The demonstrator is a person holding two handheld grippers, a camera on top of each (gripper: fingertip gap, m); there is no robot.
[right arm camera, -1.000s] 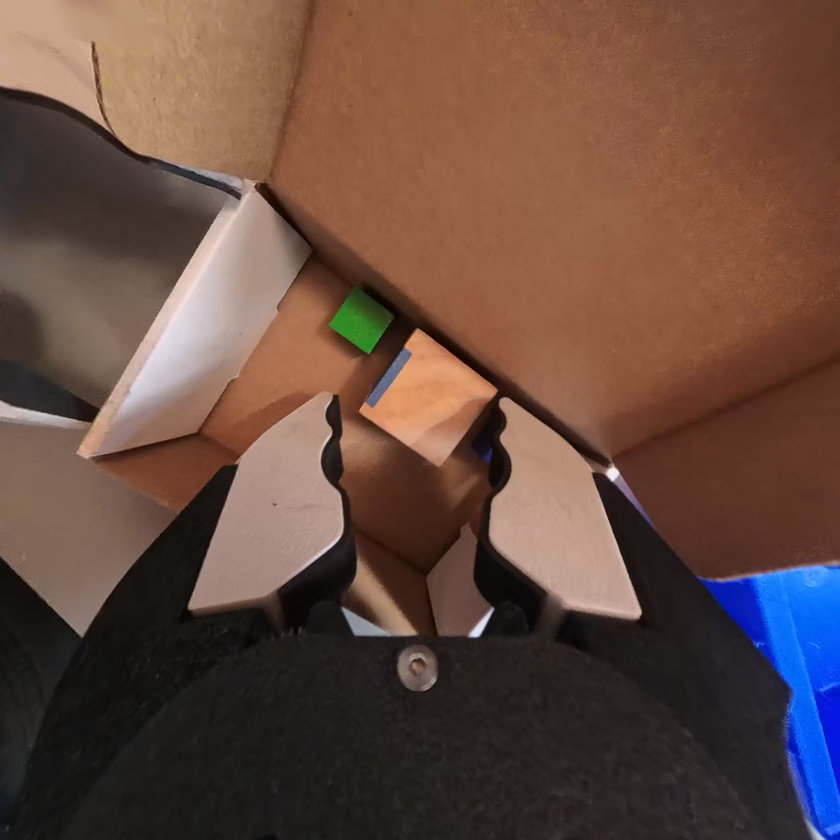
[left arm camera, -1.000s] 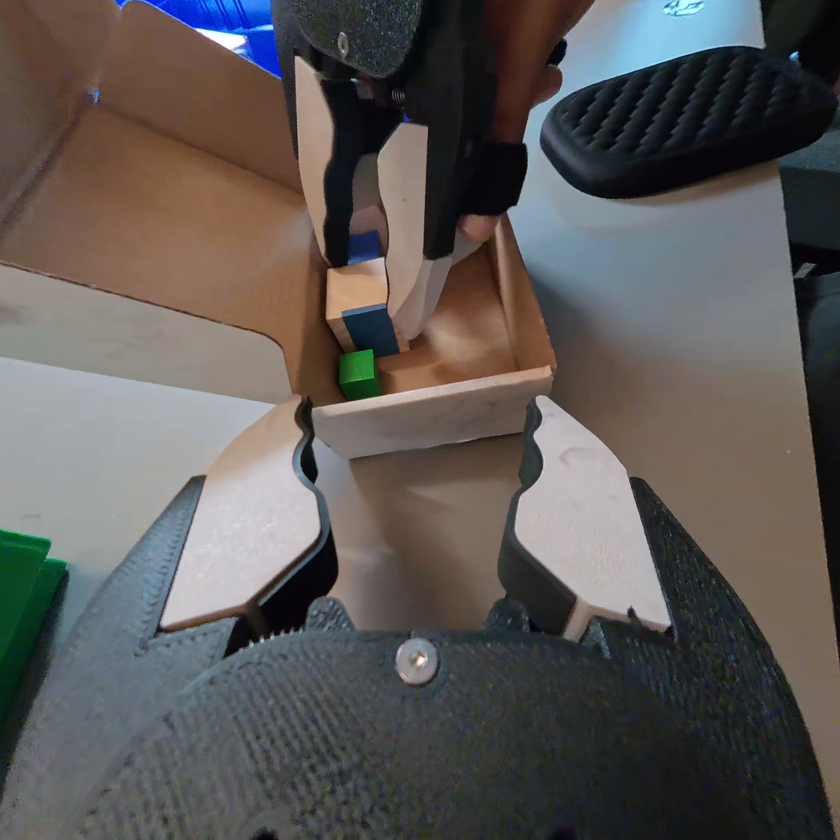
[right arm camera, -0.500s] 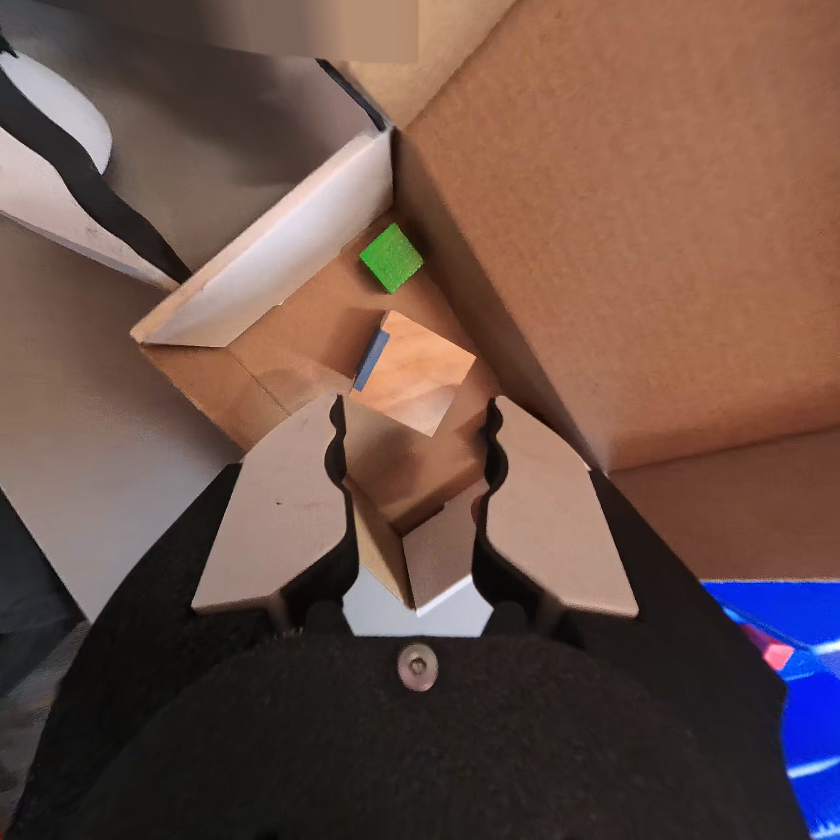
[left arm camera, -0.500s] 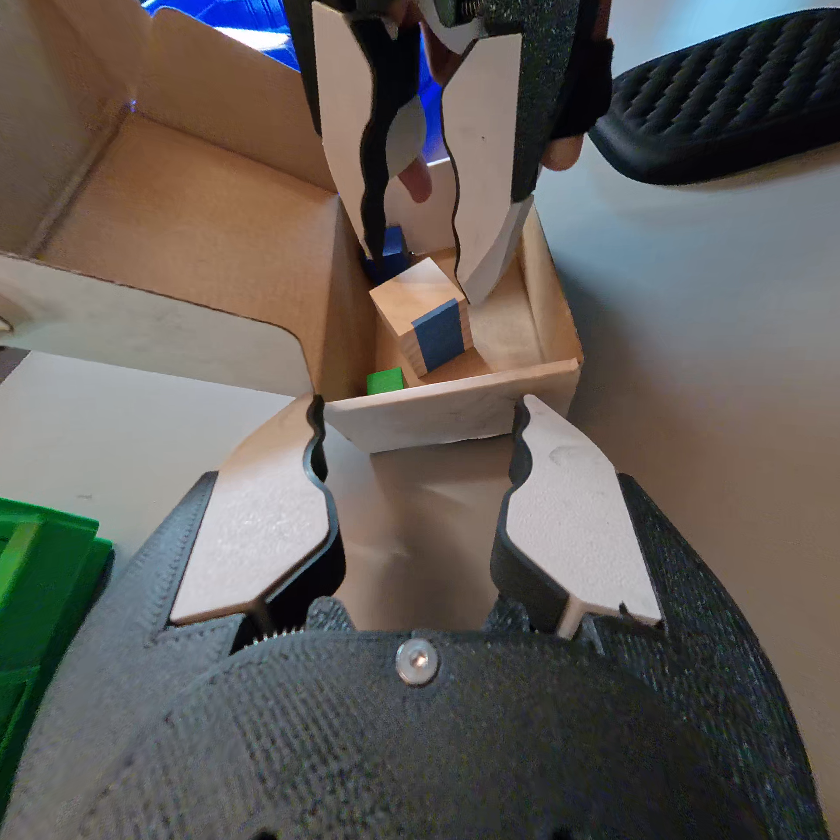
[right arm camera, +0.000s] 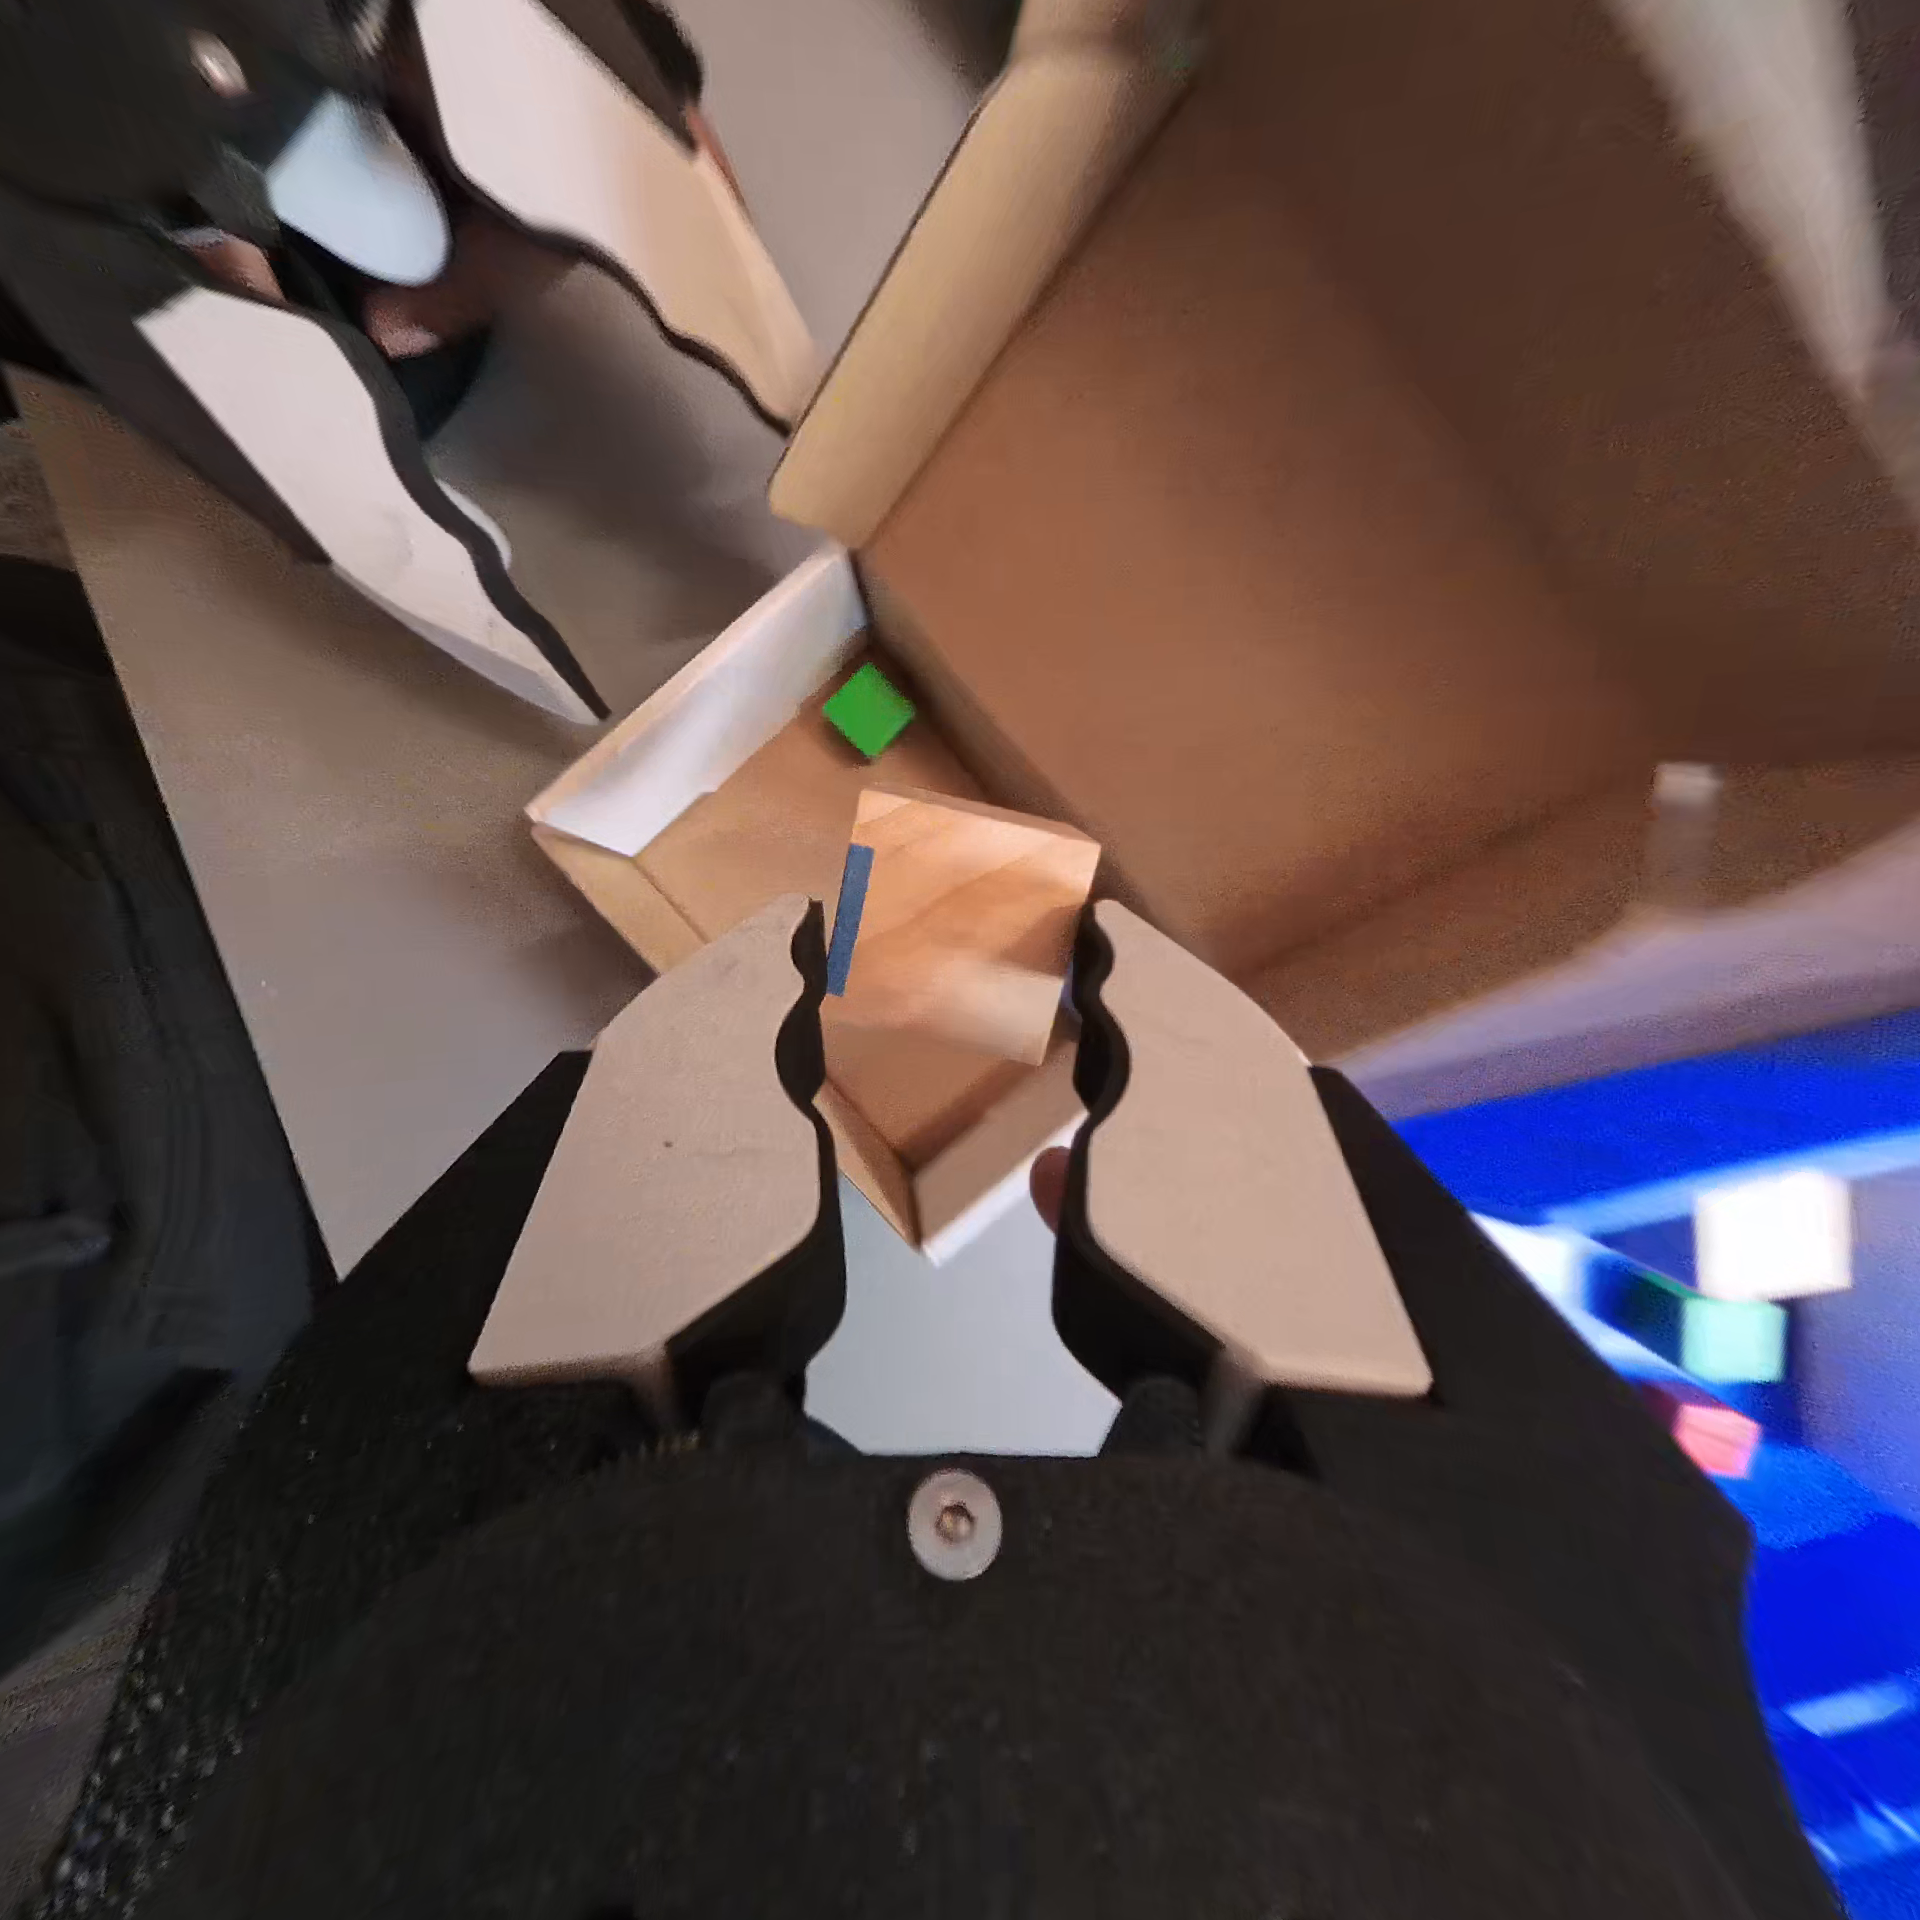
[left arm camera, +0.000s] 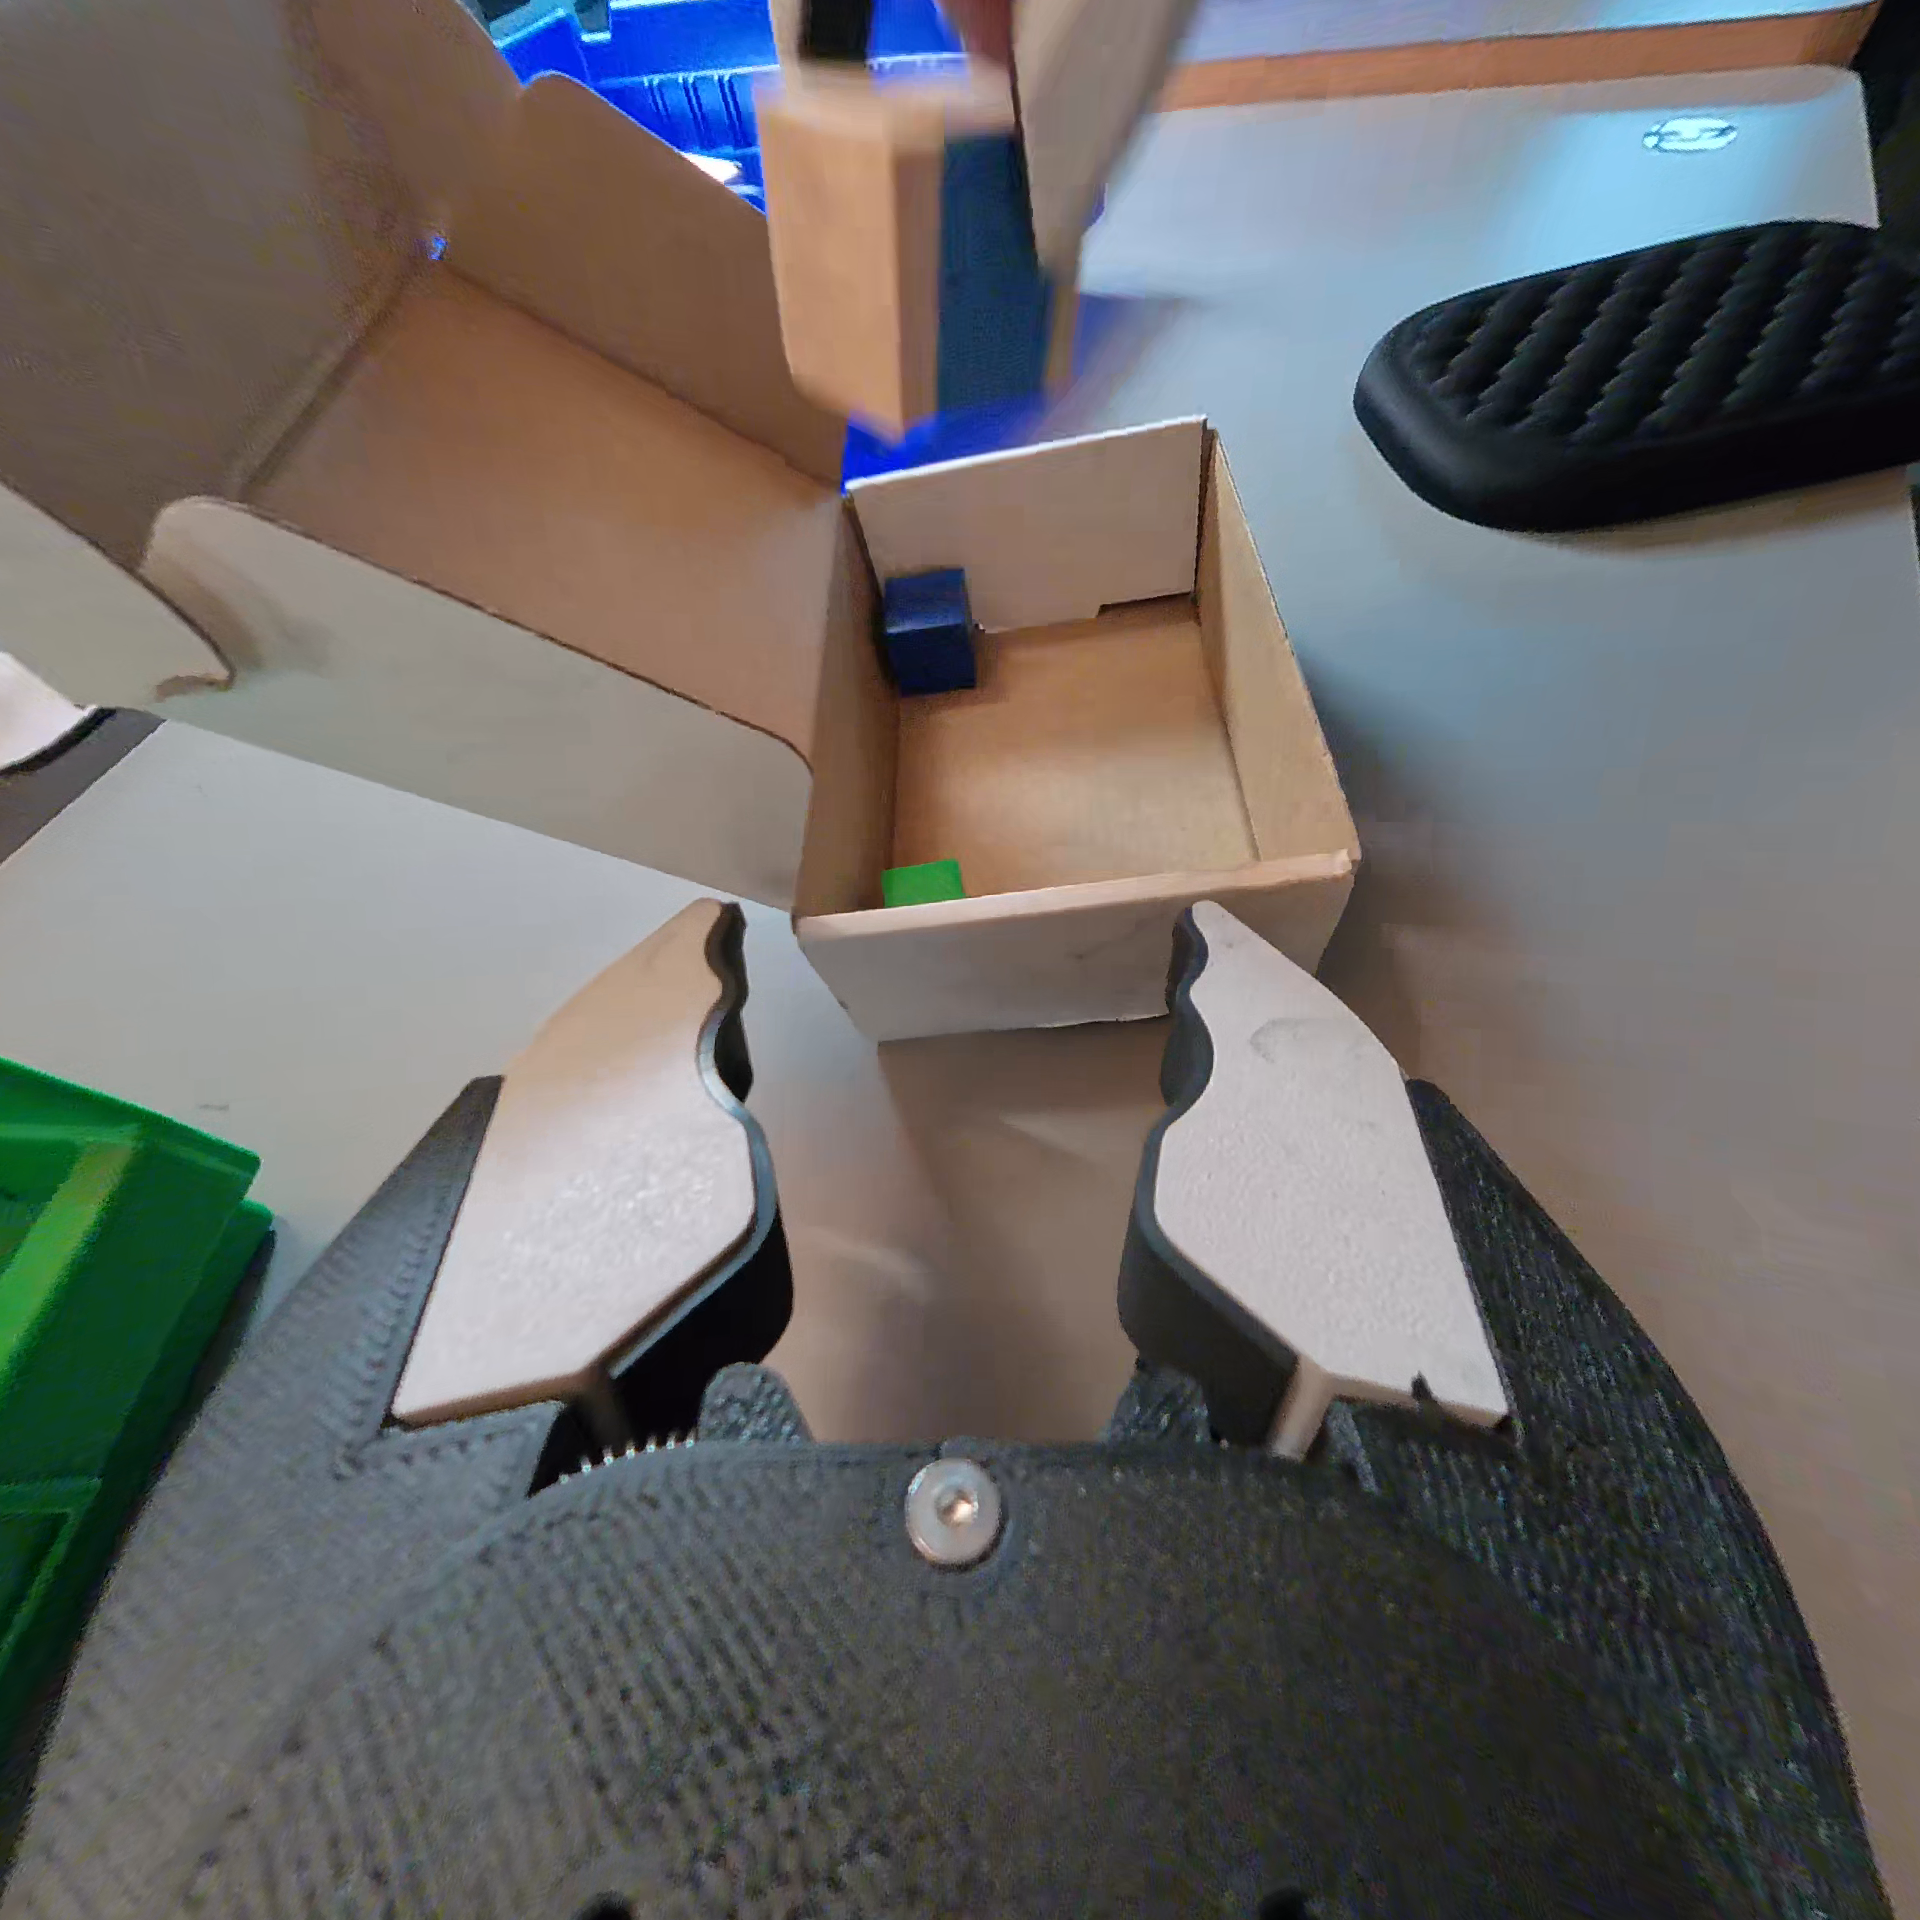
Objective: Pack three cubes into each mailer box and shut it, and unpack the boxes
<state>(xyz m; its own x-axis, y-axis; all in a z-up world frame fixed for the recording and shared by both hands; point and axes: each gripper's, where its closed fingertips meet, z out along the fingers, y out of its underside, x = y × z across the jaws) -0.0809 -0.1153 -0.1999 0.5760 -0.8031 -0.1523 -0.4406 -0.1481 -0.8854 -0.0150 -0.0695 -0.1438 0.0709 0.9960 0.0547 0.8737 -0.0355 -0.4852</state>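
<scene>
Left wrist view: wooden cube (left arm camera: 883, 229) hangs above box rim (left arm camera: 1070, 904).

Wooden cube (right arm camera: 961, 935) between right tongs (right arm camera: 945, 961)

Wooden cube lifted out of the mailer box

The right gripper (right arm camera: 945, 966), which one second ago reached down into the mailer box (left arm camera: 1070, 935), is now raised above it and grips the wooden cube (right arm camera: 956, 935) with the blue stripe between its fingers. The cube, earlier on the box floor beside the green cube (left arm camera: 923, 883), now hangs over the box. The small blue cube (left arm camera: 928, 631), before mostly hidden, is now fully visible.
</scene>
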